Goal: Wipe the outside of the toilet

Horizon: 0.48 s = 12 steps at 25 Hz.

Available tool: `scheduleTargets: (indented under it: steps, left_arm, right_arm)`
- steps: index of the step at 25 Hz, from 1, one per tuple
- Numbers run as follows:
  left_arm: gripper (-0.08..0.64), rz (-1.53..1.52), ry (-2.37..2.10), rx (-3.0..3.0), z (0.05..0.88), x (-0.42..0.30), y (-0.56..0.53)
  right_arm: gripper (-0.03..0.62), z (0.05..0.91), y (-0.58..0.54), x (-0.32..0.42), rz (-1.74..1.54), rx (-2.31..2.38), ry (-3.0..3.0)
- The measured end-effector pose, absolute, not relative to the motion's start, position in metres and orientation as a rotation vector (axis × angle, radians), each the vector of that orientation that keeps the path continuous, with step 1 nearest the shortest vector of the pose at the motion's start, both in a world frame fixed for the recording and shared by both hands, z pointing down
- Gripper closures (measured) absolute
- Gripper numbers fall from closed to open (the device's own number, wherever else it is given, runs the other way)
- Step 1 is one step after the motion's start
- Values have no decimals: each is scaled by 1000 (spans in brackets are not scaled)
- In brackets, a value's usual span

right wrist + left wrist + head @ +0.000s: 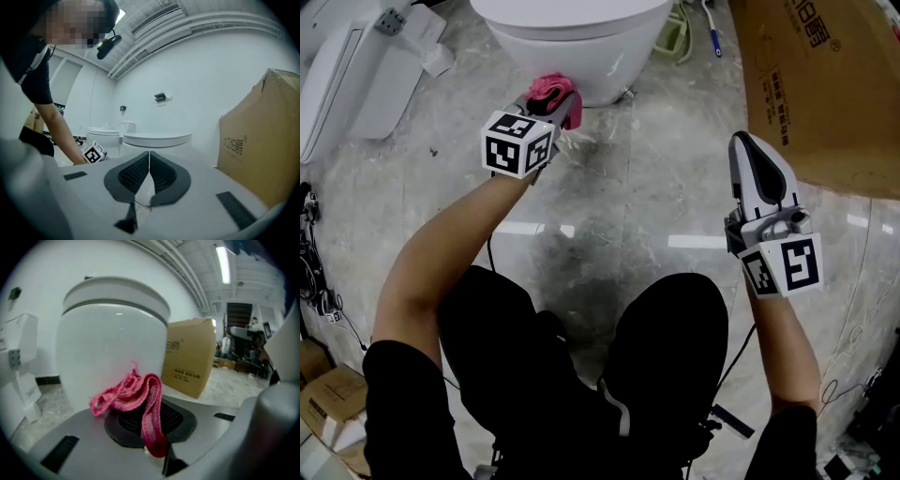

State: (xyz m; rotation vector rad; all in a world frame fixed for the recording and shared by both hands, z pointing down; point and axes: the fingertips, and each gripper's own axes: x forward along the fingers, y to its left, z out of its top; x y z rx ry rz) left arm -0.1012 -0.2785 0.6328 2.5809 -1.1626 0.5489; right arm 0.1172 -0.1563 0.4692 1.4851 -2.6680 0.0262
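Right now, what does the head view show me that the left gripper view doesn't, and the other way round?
Only the head view shows the right gripper, held apart from the toilet, and the person's arms and legs. Only the left gripper view shows the ceiling light and the cluttered room behind. Both show the pink cloth pinched in the left gripper, the toilet and the cardboard box.

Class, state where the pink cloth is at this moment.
In the head view the pink cloth sits upper left of centre, clamped in the left gripper, right by the lower front of the white toilet bowl.
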Motion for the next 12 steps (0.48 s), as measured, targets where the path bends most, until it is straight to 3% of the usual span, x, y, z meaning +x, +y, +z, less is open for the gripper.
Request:
scheduleTargets:
  steps: [12]
  left_arm:
    - [502, 355, -1092, 2494, 640, 19, -306]
  right_arm:
    - [560, 470, -141, 156, 81, 1652, -2605]
